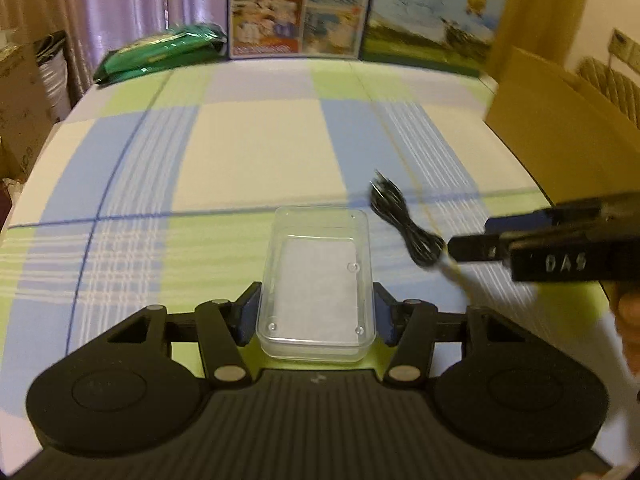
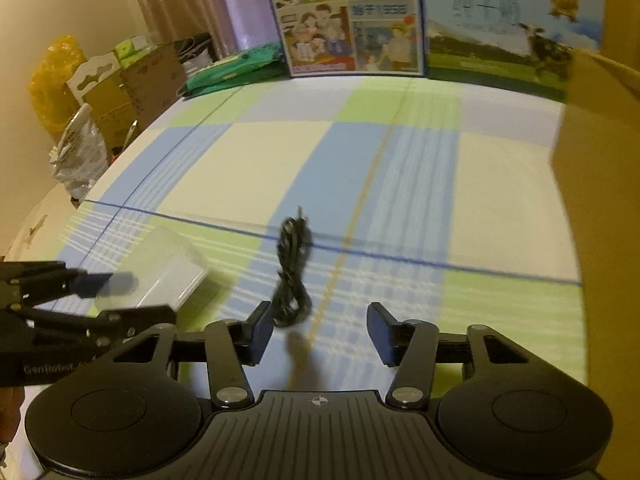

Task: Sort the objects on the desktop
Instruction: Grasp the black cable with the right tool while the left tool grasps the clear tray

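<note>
Left jaws clamped on clear box (image 1: pixel 316 284); right jaws apart, level, near cable (image 2: pixel 292 276).

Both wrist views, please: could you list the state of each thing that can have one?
Clear plastic box: open, empty, clamped between the left gripper's fingers.
Left gripper: shut on the box.
Right gripper: open, empty, near the cable.
Black cable: bundled, lying on the tablecloth, ungripped.
Cardboard box: flap up; contents hidden.
</note>
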`<action>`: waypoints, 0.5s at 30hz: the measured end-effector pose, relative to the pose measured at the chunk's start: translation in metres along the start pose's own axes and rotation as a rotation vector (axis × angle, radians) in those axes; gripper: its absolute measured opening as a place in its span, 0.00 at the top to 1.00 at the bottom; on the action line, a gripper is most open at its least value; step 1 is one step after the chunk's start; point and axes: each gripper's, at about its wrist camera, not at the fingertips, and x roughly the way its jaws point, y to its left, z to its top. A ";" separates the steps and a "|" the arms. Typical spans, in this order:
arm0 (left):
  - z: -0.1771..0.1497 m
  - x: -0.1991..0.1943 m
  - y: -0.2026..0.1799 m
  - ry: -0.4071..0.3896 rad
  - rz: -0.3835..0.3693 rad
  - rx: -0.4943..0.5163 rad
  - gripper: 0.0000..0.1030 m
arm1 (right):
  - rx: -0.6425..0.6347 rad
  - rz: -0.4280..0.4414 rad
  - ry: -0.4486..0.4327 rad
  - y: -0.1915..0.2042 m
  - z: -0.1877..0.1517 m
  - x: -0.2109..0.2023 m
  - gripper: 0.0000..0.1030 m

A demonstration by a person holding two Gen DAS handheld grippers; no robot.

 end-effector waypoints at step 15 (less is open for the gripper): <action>0.013 0.031 0.019 -0.032 0.015 -0.011 0.51 | -0.134 -0.050 -0.060 0.027 0.011 0.051 0.84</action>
